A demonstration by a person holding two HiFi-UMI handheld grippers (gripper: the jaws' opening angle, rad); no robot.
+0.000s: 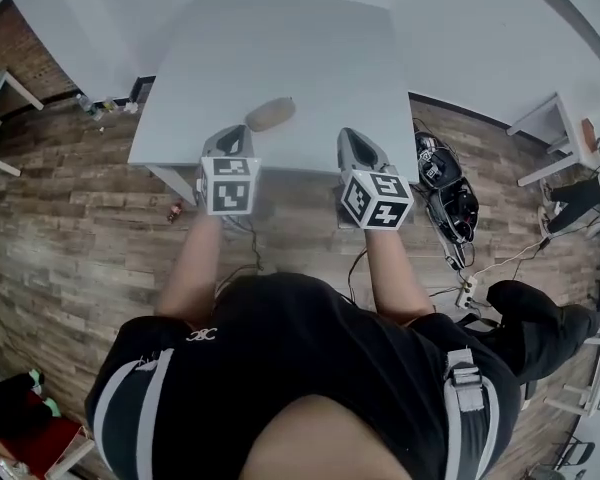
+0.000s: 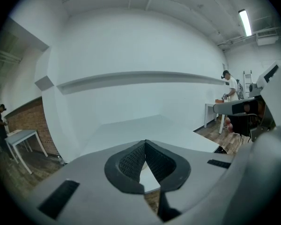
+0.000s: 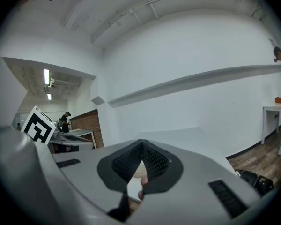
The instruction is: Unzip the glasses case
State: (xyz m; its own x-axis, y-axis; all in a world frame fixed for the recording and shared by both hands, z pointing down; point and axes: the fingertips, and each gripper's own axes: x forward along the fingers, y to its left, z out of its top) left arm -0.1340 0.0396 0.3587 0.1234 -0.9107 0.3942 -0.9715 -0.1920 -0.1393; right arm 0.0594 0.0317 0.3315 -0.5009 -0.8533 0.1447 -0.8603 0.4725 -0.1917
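A white table [image 1: 280,58] is pushed up against a plain white wall [image 2: 131,46], with a long ledge [image 2: 140,78] run along the wall above it. Wood-plank flooring [image 1: 80,238] is laid all around the table. Brick wall [image 1: 15,43] is seen off to its left, a mess of cables [image 1: 452,258] is dumped by its right side, and a strip light [image 2: 246,22] is mounted overhead, right of it.
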